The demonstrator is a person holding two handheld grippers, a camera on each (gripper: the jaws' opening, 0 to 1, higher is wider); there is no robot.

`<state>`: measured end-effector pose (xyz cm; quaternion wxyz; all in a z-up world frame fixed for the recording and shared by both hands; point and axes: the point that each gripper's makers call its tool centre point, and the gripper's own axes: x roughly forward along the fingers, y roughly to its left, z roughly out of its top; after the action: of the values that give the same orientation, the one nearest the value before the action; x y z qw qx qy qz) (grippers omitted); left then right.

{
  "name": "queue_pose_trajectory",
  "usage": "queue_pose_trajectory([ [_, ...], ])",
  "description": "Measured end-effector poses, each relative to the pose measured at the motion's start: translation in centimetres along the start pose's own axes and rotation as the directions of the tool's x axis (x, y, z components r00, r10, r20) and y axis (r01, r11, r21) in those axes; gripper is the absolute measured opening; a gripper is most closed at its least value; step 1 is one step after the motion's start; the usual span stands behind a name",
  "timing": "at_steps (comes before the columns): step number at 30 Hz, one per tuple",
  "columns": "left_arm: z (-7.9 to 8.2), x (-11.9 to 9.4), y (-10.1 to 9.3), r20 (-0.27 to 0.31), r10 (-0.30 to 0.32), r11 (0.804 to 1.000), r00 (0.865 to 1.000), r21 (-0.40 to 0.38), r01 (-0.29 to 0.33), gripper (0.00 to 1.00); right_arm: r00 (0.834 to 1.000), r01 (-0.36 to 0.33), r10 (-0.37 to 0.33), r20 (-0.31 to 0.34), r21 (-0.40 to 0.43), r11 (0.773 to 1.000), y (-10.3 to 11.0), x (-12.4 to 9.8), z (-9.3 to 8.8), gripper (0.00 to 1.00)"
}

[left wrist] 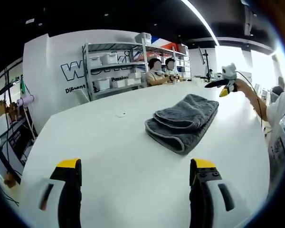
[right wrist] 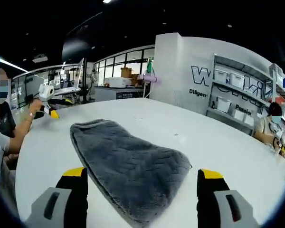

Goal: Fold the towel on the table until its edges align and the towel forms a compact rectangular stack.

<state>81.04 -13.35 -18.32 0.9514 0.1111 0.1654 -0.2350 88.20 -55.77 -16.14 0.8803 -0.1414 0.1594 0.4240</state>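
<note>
Folded grey plush towel (right wrist: 128, 168) lies lengthwise across the white table (right wrist: 228, 147); left gripper (left wrist: 135, 178) and right gripper (right wrist: 142, 185) released.

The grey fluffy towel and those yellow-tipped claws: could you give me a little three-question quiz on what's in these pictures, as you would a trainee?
1. True or false: the grey fluffy towel lies folded in layers on the white table.
2. The left gripper is: A) clamped on the towel, B) open and off the towel, C) holding a box.
3. Fill in: in the right gripper view, the towel reaches down between the right gripper's two ____.

Key: 1 true; 2 B; 3 jaws.
</note>
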Motion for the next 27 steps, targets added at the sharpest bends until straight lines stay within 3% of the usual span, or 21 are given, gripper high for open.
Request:
queue_pose_trajectory([
  [5, 0.1, 0.1, -0.2, -0.005, -0.001, 1.0, 1.0, 0.011, 0.001, 1.0, 0.998, -0.03, 0.032, 0.048, -0.059, 0.998, 3.1, -0.3, 1.5, 1.0],
  [9, 0.0, 0.4, -0.4, -0.012, -0.006, 1.0, 1.0, 0.011, 0.006, 1.0, 0.995, -0.092, 0.096, 0.023, -0.131, 0.987, 5.8, 0.3, 1.1, 1.0],
  [12, -0.5, 0.7, -0.7, -0.033, -0.011, 1.0, 0.999, 0.012, 0.012, 1.0, 0.992, -0.104, 0.114, 0.057, -0.15, 0.983, 7.2, 0.9, 1.4, 1.0],
  [20, -0.2, 1.3, -1.9, -0.019, -0.057, 0.998, 0.998, -0.002, 0.057, 0.99, 0.994, -0.079, 0.091, 0.068, -0.162, 0.984, 6.8, 0.0, 0.4, 1.0],
  [24, -0.8, 2.0, -2.6, -0.042, -0.078, 0.997, 0.996, -0.008, 0.078, 0.99, 0.994, -0.096, 0.104, 0.043, -0.154, 0.983, 6.7, 0.2, -0.7, 1.0],
  [27, -1.1, 2.1, -2.7, -0.062, -0.083, 0.996, 0.995, 0.004, 0.084, 0.99, 0.989, -0.128, 0.137, 0.047, -0.165, 0.978, 7.5, 0.0, -0.6, 1.0],
])
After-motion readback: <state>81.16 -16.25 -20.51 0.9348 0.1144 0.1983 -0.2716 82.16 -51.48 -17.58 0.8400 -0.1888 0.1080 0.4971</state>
